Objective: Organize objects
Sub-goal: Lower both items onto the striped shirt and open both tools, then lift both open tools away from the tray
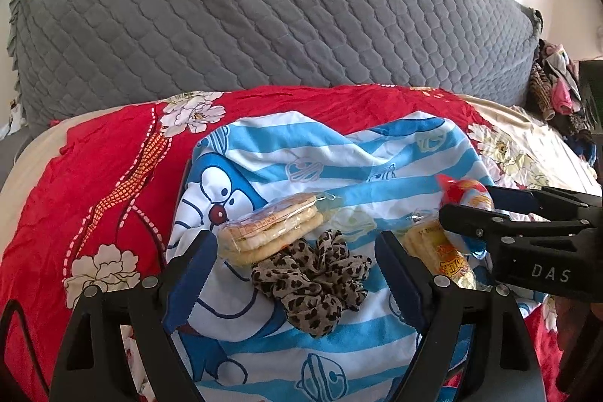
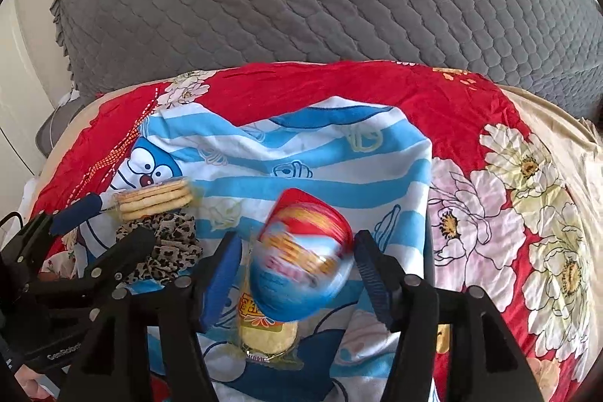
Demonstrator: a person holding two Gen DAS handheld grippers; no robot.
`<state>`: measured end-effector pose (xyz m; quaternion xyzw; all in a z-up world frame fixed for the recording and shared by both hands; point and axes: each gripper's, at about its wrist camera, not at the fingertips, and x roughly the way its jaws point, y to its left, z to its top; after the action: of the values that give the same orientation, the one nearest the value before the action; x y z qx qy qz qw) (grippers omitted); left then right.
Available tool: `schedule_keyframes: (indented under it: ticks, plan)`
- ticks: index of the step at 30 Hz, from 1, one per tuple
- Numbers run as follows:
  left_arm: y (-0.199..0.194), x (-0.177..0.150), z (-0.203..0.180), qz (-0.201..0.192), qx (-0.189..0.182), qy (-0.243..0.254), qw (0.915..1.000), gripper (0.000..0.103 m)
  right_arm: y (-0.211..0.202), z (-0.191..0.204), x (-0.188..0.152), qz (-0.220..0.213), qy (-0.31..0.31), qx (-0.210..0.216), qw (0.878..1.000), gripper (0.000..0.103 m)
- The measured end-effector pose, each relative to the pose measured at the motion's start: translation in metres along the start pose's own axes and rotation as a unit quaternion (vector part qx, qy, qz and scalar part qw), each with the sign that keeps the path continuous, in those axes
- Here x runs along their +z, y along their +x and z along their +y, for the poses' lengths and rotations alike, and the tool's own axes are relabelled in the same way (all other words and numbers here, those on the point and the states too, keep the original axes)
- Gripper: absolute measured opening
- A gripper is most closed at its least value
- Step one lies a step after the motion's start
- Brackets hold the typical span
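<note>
Right tool (image 2: 292,266) spread wide around the blurred snack cup (image 2: 301,259) over the striped cloth (image 2: 320,172), left tool (image 1: 294,274) released above the scrunchie (image 1: 312,283); best centre before squeezing.

"DAS" (white) on right gripper (image 1: 467,213)

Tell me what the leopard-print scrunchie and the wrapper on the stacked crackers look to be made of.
Leopard-print scrunchie: thin woven fabric, probably chiffon-like, matte; it gathers in soft ruffles around the band.
Cracker wrapper: clear glossy plastic film; the crackers show through it and its crimped end catches the light.
</note>
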<state>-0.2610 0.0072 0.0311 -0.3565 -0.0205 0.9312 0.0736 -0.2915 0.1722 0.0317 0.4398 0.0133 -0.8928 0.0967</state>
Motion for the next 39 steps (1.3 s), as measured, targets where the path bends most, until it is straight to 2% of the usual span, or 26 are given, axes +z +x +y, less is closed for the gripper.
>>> schedule_keyframes:
  ticks: [6,9,17,24,26,39]
  plan:
    - [-0.002,0.0,0.001,-0.001,-0.004,-0.001,1.0,0.087,0.004,0.006,0.005,-0.002,-0.014,-0.011,1.0,0.068]
    - [-0.002,0.0,0.001,-0.002,-0.004,-0.001,1.0,0.087,0.001,0.009,0.006,-0.018,-0.018,-0.016,1.0,0.068]
    - [-0.003,-0.001,0.003,-0.003,-0.004,-0.005,1.0,0.087,-0.013,0.009,0.008,-0.031,-0.018,-0.002,0.999,0.069]
    - [-0.011,-0.003,0.005,-0.004,-0.006,-0.012,0.9999,0.088,-0.017,0.014,-0.007,-0.02,-0.025,0.0,0.999,0.069]
    - [-0.015,-0.003,0.005,-0.006,-0.001,-0.011,0.9999,0.095,-0.018,0.014,-0.011,-0.017,-0.025,-0.002,1.0,0.069]
    - [-0.046,-0.012,0.009,-0.012,-0.001,-0.02,0.9997,0.095,-0.043,0.013,-0.04,-0.009,-0.007,0.0,1.0,0.074]
